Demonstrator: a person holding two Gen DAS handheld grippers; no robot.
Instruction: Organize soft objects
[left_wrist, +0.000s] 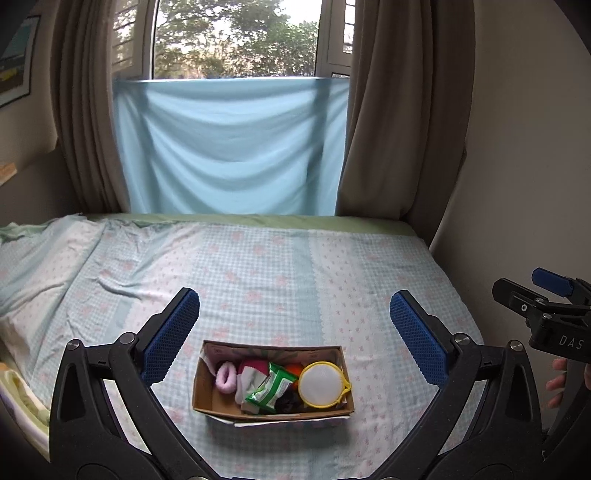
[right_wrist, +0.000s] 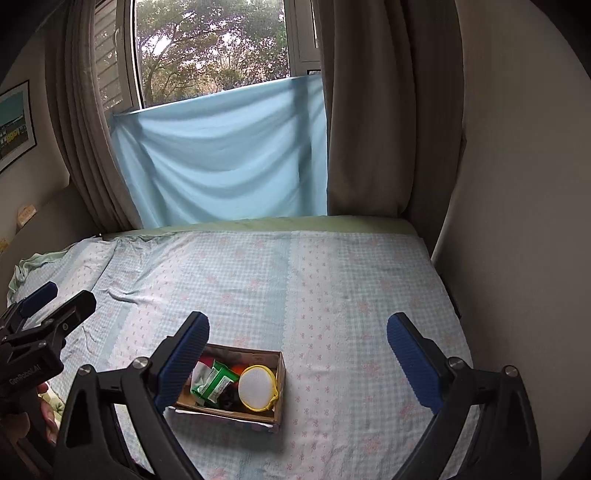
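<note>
A cardboard box (left_wrist: 207, 391) sits on the bed, also seen in the right wrist view (right_wrist: 280, 384). It holds a pink scrunchie (left_wrist: 226, 377), a rolled pink and white sock (left_wrist: 251, 376), a green packet (left_wrist: 271, 387), an orange item (left_wrist: 294, 368), a dark item (left_wrist: 288, 400) and a round white pouch with a yellow rim (left_wrist: 321, 384). The pouch (right_wrist: 256, 387) and packet (right_wrist: 216, 384) show in the right wrist view too. My left gripper (left_wrist: 294, 339) is open and empty above the box. My right gripper (right_wrist: 297, 356) is open and empty, up and right of the box.
The bed (left_wrist: 295, 266) has a checked floral sheet and fills the view. A light blue cloth (left_wrist: 232, 144) hangs over the window, with brown curtains (left_wrist: 399, 110) at both sides. A wall (left_wrist: 517, 147) runs along the bed's right edge. A rumpled pillow area (left_wrist: 33, 266) lies at the left.
</note>
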